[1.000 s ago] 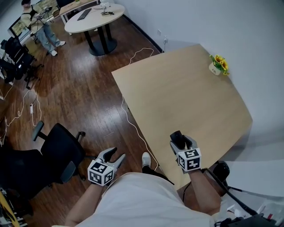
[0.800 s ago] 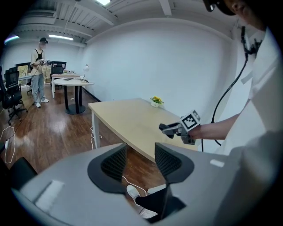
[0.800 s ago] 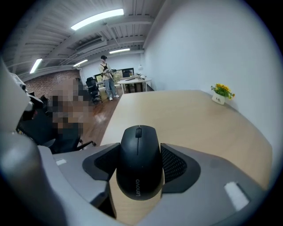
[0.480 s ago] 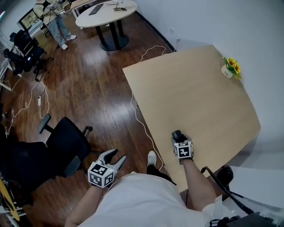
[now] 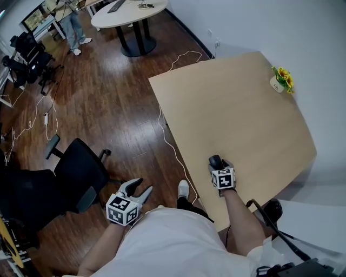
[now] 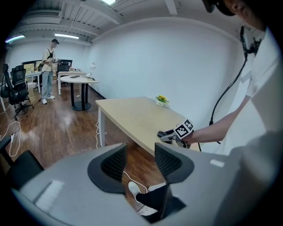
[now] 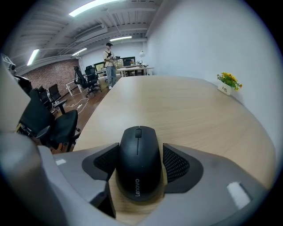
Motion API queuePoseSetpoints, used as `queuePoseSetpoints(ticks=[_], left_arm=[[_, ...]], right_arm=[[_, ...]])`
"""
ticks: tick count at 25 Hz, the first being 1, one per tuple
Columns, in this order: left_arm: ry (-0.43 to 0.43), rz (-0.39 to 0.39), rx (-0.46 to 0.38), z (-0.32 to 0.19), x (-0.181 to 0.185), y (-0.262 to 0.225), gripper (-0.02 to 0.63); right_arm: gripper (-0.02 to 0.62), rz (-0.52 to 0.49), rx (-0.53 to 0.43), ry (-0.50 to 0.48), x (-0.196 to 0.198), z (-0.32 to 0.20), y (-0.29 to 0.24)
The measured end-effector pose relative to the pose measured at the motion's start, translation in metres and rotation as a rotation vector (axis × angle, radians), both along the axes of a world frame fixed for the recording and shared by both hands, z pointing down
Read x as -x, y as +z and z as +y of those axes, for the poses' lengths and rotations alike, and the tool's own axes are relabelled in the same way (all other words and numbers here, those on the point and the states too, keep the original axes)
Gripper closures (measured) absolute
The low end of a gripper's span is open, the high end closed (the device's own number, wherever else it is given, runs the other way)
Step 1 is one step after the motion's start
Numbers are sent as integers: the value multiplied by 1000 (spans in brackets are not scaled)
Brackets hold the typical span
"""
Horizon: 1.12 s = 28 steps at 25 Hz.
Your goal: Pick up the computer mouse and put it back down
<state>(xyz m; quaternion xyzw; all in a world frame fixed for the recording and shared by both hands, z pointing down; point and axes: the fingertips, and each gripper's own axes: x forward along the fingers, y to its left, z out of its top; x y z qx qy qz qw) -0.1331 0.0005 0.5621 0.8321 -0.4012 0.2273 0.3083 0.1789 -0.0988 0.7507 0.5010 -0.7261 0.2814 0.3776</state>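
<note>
A black computer mouse (image 7: 138,161) rests on the light wooden table (image 7: 185,106) near its front edge, seen small in the head view (image 5: 215,160). My right gripper (image 7: 139,164) is shut on the mouse, with a ribbed pad against each of its sides. In the head view that gripper (image 5: 218,164) sits low on the table (image 5: 232,108), its marker cube over the jaws. My left gripper (image 5: 138,189) hangs off the table to the left, above the wooden floor. It is open and holds nothing, as the left gripper view (image 6: 139,161) shows.
A small pot of yellow flowers (image 5: 280,80) stands at the table's far right corner. A black office chair (image 5: 75,173) is on the floor to the left, and a white cable (image 5: 167,142) runs along the table's left edge. A round white table (image 5: 127,12) and a person (image 5: 71,16) are far back.
The right gripper with the mouse has sunk from nearer the camera down to the tabletop. The head view has shifted slightly. The left gripper has hardly moved.
</note>
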Motion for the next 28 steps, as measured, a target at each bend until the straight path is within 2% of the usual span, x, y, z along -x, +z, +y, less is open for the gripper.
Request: queuePoseSetpoints(ticks=[3,4,11,15,21,28], left_arm=[[9,0,-1,-1,0,0,431],[13,0,-3,-1,0,0,431],[17,10,-13,0,3,0,431],[26,24,-23,2,1,0,431],[51,39,-45,8,-4,-2,431],[89,55,-62,28,-8,-6,431]], right_arm=[[276,0,0,1,-2,-1,0],[249,-1,-12,0,-3,-2,-4],[249,-56,-139,-16,6,6,-67],[235,-91,-183,-26,15,29,-115],[232,-119,-201,-54,27,74,-173],[232,-142,-273,-43,36,114,-229]])
